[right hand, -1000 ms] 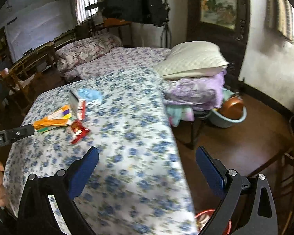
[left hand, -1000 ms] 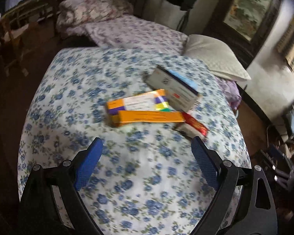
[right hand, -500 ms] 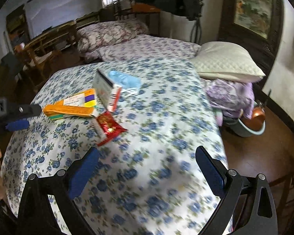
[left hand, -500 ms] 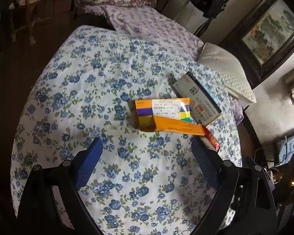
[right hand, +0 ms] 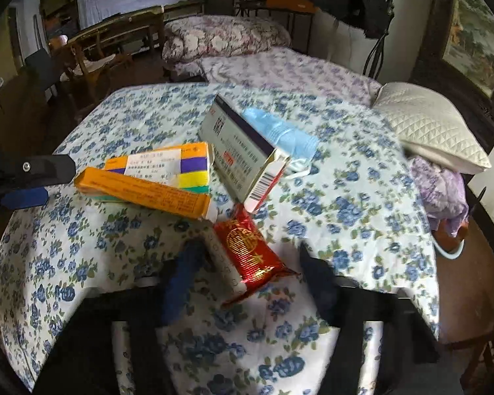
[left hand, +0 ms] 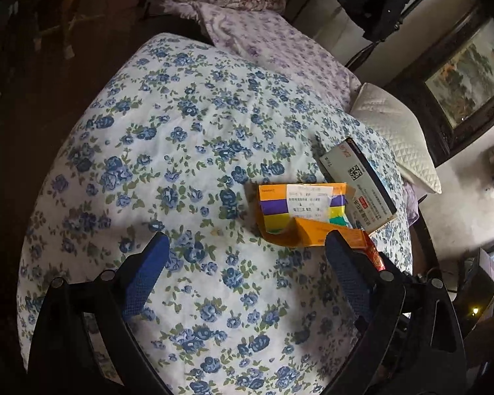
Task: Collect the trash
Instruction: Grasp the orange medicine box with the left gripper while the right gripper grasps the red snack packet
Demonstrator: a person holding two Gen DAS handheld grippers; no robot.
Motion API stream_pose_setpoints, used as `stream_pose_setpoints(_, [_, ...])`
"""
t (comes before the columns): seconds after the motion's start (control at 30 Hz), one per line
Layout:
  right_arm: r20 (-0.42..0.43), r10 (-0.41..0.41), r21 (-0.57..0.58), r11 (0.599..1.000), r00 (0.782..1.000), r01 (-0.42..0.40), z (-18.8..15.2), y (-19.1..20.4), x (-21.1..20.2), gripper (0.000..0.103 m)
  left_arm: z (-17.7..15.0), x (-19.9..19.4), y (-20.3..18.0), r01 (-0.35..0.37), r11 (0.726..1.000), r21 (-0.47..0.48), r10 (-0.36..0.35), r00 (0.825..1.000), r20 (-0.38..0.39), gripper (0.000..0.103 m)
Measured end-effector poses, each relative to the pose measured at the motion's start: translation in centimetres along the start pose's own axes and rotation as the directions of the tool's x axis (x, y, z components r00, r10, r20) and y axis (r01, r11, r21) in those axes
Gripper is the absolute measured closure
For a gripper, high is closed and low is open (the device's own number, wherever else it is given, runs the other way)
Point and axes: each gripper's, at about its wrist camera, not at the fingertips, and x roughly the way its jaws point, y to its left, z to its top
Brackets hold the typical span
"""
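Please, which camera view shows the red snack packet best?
The right wrist view: the red snack packet lies whole and near, on the flowered cloth. In the left wrist view only a red sliver shows behind a finger of the left hand-held gripper.

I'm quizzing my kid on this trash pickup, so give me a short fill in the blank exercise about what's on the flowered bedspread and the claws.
1. The wrapper nearest the right claw is coloured ____.
2. The long orange box lies on top of a box striped purple, yellow and ____.
3. The light blue face mask lies behind the open white ____.
4. The left claw hovers with its jaws ____, holding nothing.

Missing words: red; green; carton; open
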Motion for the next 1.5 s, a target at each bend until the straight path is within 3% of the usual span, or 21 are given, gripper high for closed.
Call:
stream_pose_setpoints(0.03, [0.009,0.005,0.003,1.0,1.0,-0.005,-0.1,0.1,-0.3,0.065,0.0,0.1,0.1,0.001,1.0,-0.007,-0.001,1.0,-0.003,0.011])
stream_pose_setpoints(0.37, [0.078,0.041,0.096,0.994,0.996,-0.048,-4.6,-0.1,-5.3,0.065,-0.1,-0.2,-0.9,0.013,1.0,0.007,-0.013,1.0,0.021,0.01])
stream_pose_setpoints(0.67, [0.093,0.056,0.167,0.983,0.994,-0.071,-6.1,-1.1,-5.7,0.064,1.2,1.6,-2.7,-0.028,0.999,0.036,0.025,0.998,0.065,0.01])
stream_pose_setpoints(0.77, [0.093,0.06,0.178,0.981,0.994,-0.076,-6.2,-1.3,-5.6,0.064,1.1,2.8,-3.5,-0.027,0.997,0.079,0.024,0.999,0.031,0.01])
stream_pose_setpoints(1.0, [0.092,0.077,0.194,0.976,0.993,-0.094,-6.4,-1.6,-5.3,0.064,-1.0,4.3,-5.4,-0.144,0.958,0.249,0.144,0.989,0.02,0.012])
stream_pose_setpoints(1.2, [0.091,0.088,0.181,0.978,0.992,-0.103,-6.7,-1.3,-5.2,0.064,-2.7,3.5,-6.1,-0.183,0.925,0.332,0.178,0.983,0.045,0.013])
stream_pose_setpoints(1.3, [0.093,0.093,0.177,0.978,0.991,-0.109,-6.8,-1.1,-5.3,0.064,-3.3,3.4,-6.9,-0.198,0.902,0.384,0.18,0.98,0.082,0.019])
stream_pose_setpoints(1.43, [0.096,0.098,0.179,0.977,0.991,-0.114,-6.8,-1.1,-5.5,0.064,-3.4,4.0,-7.7,-0.155,0.893,0.422,0.134,0.988,0.078,0.043])
stream_pose_setpoints(1.5, [0.096,0.1,0.185,0.976,0.99,-0.116,-6.8,-1.2,-5.5,0.064,-3.7,4.3,-8.5,-0.176,0.874,0.454,0.148,0.984,0.095,0.045])
